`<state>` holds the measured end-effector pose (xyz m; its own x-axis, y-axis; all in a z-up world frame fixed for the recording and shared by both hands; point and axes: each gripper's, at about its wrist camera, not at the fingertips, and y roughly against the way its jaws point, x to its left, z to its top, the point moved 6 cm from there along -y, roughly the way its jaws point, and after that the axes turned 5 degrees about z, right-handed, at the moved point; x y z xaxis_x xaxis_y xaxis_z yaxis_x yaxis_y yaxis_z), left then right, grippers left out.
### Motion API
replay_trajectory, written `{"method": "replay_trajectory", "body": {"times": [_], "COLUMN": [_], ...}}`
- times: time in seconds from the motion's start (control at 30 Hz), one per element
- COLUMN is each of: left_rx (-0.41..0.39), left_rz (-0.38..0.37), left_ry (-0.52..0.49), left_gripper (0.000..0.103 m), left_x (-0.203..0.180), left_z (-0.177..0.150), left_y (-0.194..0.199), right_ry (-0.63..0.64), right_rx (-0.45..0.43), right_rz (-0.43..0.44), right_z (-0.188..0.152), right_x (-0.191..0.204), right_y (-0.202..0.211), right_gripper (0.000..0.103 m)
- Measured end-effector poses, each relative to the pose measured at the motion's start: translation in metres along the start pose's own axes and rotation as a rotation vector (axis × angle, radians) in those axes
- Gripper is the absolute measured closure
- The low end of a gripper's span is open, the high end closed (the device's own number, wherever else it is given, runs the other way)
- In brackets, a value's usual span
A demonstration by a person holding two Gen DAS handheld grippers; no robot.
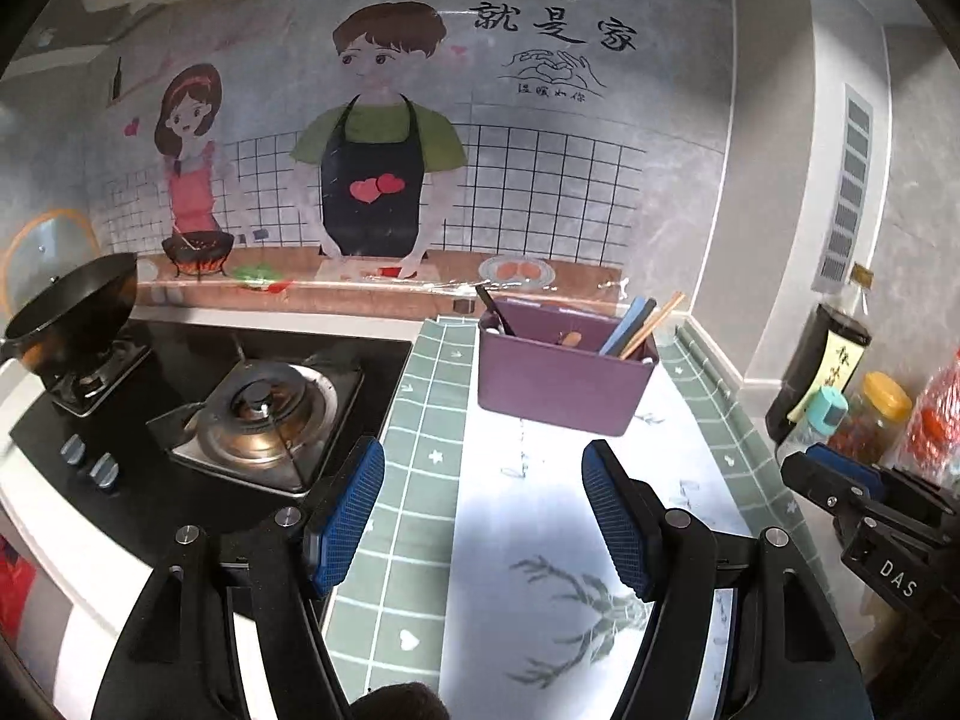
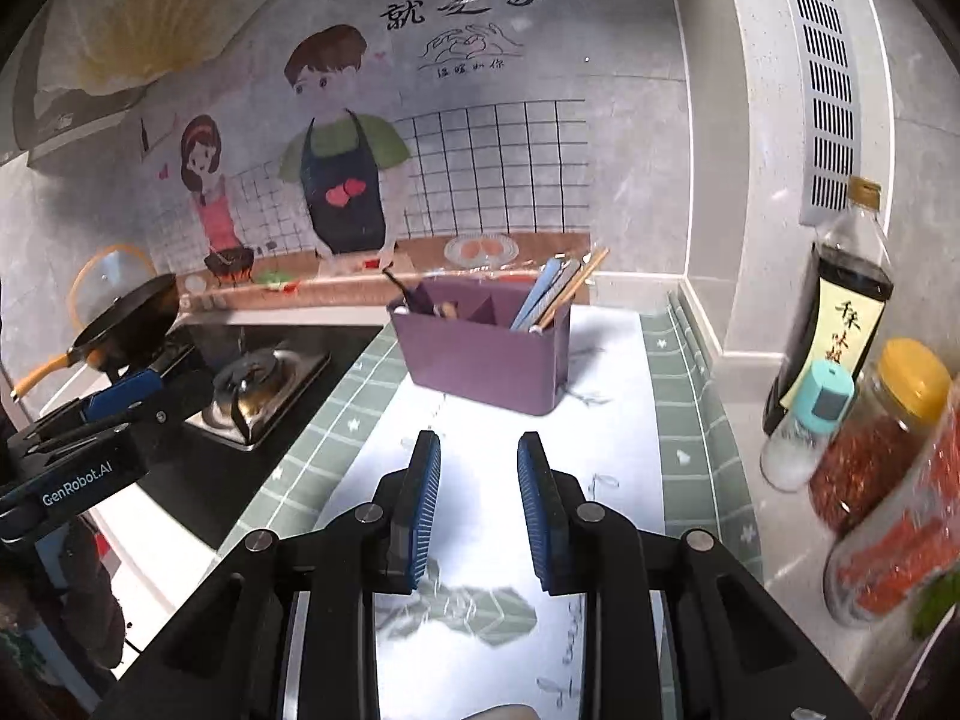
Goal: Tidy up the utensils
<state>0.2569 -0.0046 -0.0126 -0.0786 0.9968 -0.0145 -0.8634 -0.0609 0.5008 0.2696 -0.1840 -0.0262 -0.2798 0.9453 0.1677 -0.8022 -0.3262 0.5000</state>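
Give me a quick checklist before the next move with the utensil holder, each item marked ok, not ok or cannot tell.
1. Left gripper open, nothing between its pads: ok.
2. Right gripper open, nothing held: ok.
3. Purple utensil holder upright on the mat: ok.
4. Chopsticks in its right compartment: ok.
5. No utensils loose on the green checked mat: ok as far as visible.
6. Bottles and jars clear of the right gripper: ok.

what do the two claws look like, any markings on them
Both claws, left and right, are black angular frames with silver pivot bolts and blue ribbed pads. Seen side-on, the left body reads "GenRobot.AI", the right "DAS". No cables or sleeves visible.
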Motion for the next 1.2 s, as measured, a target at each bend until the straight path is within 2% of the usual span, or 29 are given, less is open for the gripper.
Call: {"method": "replay_trajectory", "body": {"times": [0.37, 1.2], "left_rx": [0.004, 0.027], "left_rz": [-0.009, -0.028], "left_ry": [-0.038, -0.055], "left_gripper": [0.034, 0.035], "left_x": [-0.017, -0.031], "left_z": [-0.013, -0.020], "left_y": [0.021, 0.025], "right_ry": [0.069, 0.043], "right_rx": [-0.014, -0.002], "right_rz": [0.005, 0.000], "right_z": [-0.013, -0.020], "right_x": [0.010, -0.001], "right_y": [0.023, 0.029], "right_gripper": [0.078, 0.078]}}
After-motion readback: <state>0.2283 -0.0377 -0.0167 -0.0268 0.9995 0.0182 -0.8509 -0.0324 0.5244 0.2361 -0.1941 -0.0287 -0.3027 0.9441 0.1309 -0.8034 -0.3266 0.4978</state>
